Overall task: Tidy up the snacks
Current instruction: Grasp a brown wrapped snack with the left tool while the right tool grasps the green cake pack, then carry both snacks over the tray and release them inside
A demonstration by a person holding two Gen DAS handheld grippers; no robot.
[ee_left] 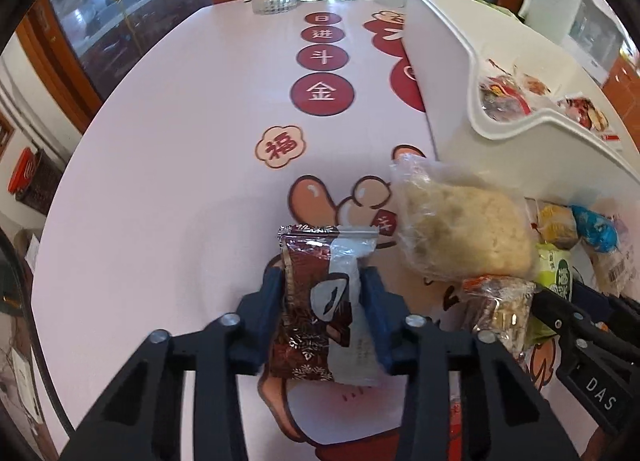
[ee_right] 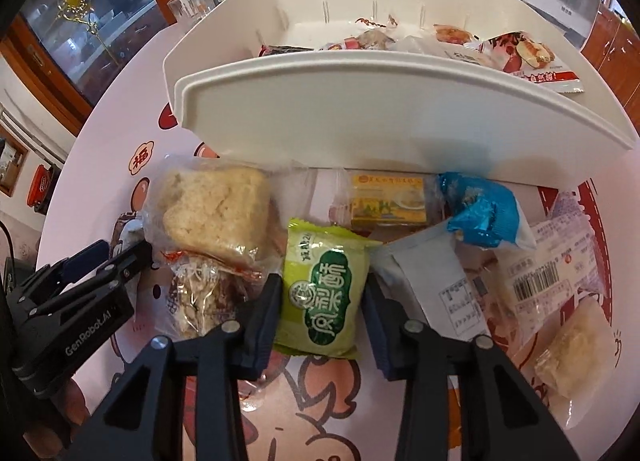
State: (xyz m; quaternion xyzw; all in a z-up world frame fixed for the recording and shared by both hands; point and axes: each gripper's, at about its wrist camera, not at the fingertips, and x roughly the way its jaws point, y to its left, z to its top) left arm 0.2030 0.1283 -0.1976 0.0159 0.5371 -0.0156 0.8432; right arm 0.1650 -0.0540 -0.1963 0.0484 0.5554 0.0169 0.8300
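Right, both tongs are down among the snacks on the worktop (ee_left: 168,149), each with a packet in its bite. The left tongs (ee_left: 324,301) pinch a brown foil packet (ee_left: 308,301) from both sides, pads pressing on its edges, with the packet lying flat on the printed cloth, a little apart from the main pile. The right tongs (ee_right: 320,301) close around a green packet (ee_right: 324,293) in the near middle of the heap; the left pad touches it, the right pad looks just shy of the wrapper, so whether that grip is firm I can't quite tell.

The white bin (ee_right: 360,109) stands at the far side, already carrying several wrapped snacks, its tall front wall just behind the pile.

Now the hazards. The green packet is hemmed in: a clear bag of nut brittle (ee_right: 200,293) lies against its left, a grey-white sachet (ee_right: 432,281) overlaps on its right. Lift carelessly and a neighbour could drag along or flip off the worktop. Both wrappers are slick and puffy, so a side pinch might let them slide out halfway up. That bin wall is high, too; a low carry would knock a packet against it. And the two tongs sit near each other, so crossing paths risks a bump.
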